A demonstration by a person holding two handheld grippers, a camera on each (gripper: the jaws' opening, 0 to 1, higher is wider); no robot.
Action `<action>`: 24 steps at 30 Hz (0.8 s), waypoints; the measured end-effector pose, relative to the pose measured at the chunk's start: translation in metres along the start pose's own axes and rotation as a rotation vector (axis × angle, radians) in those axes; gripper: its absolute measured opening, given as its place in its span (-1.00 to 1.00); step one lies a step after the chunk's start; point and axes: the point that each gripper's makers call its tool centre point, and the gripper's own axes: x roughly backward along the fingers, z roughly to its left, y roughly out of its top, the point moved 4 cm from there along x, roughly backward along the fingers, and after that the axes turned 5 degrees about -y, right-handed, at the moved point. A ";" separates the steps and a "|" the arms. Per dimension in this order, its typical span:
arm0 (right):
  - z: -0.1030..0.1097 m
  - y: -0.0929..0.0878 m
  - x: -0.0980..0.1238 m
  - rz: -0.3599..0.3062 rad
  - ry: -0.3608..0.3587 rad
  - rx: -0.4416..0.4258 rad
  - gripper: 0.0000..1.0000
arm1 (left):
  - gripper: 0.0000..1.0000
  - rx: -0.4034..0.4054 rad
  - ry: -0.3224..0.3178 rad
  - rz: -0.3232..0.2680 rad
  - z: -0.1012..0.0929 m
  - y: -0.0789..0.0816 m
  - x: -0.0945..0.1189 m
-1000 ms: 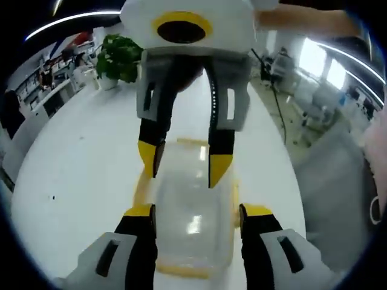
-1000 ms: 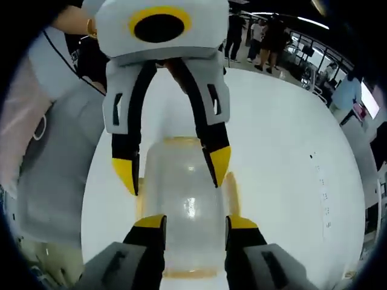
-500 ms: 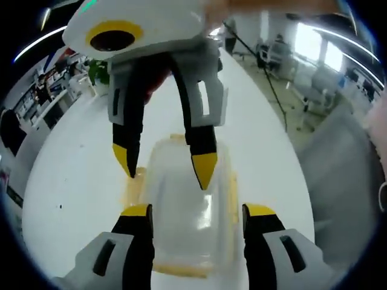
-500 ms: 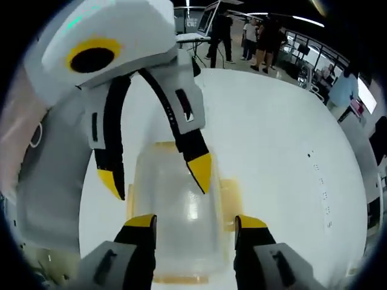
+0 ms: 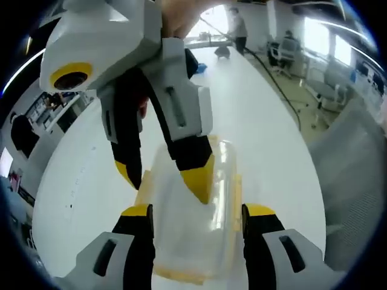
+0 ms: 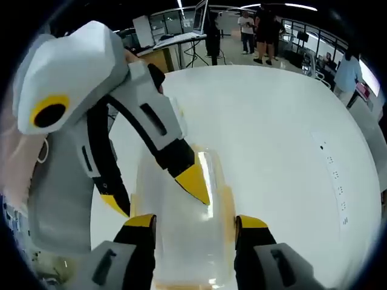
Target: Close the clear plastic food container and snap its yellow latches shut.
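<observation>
The clear plastic food container with yellow latches (image 5: 193, 223) lies on the white bench (image 5: 266, 139), between the spread left tongs (image 5: 197, 212). The right tongs (image 6: 193, 222), also spread, straddle it from the opposite end.

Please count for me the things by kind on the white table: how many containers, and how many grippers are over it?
clear plastic food container: 1
grippers: 2, the left gripper and the right gripper
white table: 1
Total: 4
</observation>
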 end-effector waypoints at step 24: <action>-0.005 0.001 -0.010 0.077 0.123 -0.050 0.01 | 0.11 -0.046 0.085 -0.007 -0.003 -0.001 -0.009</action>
